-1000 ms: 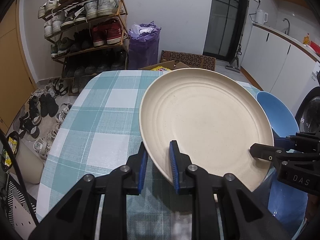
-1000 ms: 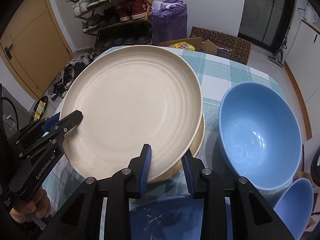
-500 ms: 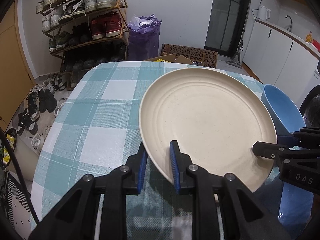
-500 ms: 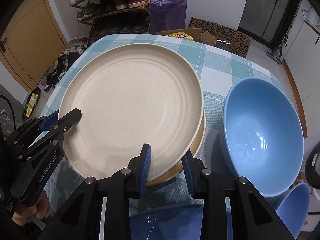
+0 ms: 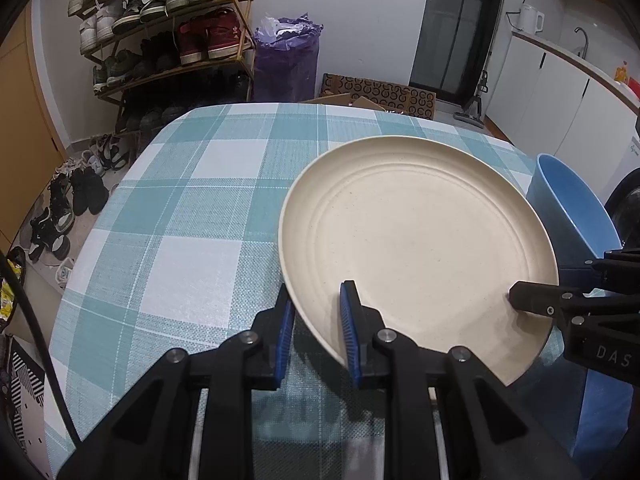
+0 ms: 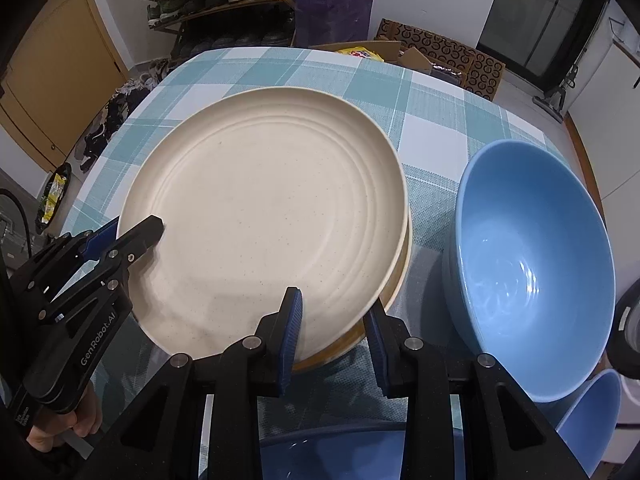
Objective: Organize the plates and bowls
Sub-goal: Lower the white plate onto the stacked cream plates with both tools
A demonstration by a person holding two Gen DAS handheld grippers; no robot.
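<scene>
Cream plate [image 6: 264, 216] | both grippers are clamping its rim | is hovering over second plate [image 6: 400, 272] | stacking unfinished | blue bowls [image 6: 532, 272] are awaiting sorting

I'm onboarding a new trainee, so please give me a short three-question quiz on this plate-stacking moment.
1. True or false: both grippers grip the cream plate.
2. What lies directly under that plate? A) a second plate B) a bowl C) bare cloth
3. Which colour is the big bowl beside the plates?

Key:
1. True: the left gripper and right gripper each clamp the rim.
2. A: the second plate peeks out below.
3. Blue.
</scene>
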